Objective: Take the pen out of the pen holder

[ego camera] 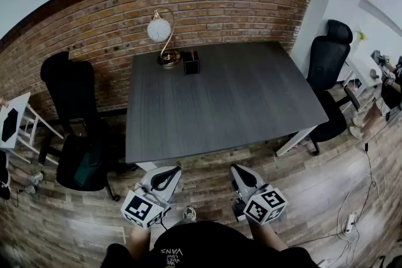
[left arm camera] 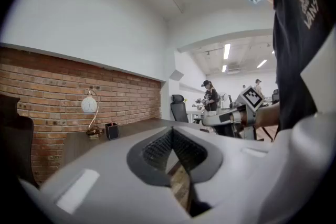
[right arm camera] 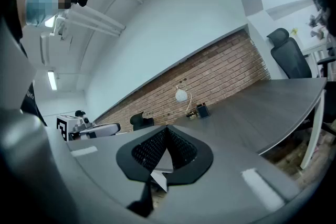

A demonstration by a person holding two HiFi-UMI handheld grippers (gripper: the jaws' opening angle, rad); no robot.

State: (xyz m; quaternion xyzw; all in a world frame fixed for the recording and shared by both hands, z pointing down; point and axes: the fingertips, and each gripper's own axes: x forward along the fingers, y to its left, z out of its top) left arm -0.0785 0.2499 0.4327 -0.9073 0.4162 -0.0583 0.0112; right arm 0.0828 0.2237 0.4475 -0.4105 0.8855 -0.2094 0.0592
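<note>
Black pen holder (ego camera: 191,63) at the far edge of the dark surface (ego camera: 239,110), just beside a globe lamp (ego camera: 162,34), pen too small to see, left tool (ego camera: 164,179) and right tool (ego camera: 244,175) clenched, empty, over the wooden floor (ego camera: 314,191)

The pen holder (ego camera: 191,63) stands at the far edge of the table (ego camera: 239,103), beside the lamp (ego camera: 160,30). It is too small to tell what is inside it. The table's near right corner hides part of the black chair (ego camera: 328,63). The left edge of the head view cuts off the white stand (ego camera: 12,122).
</note>
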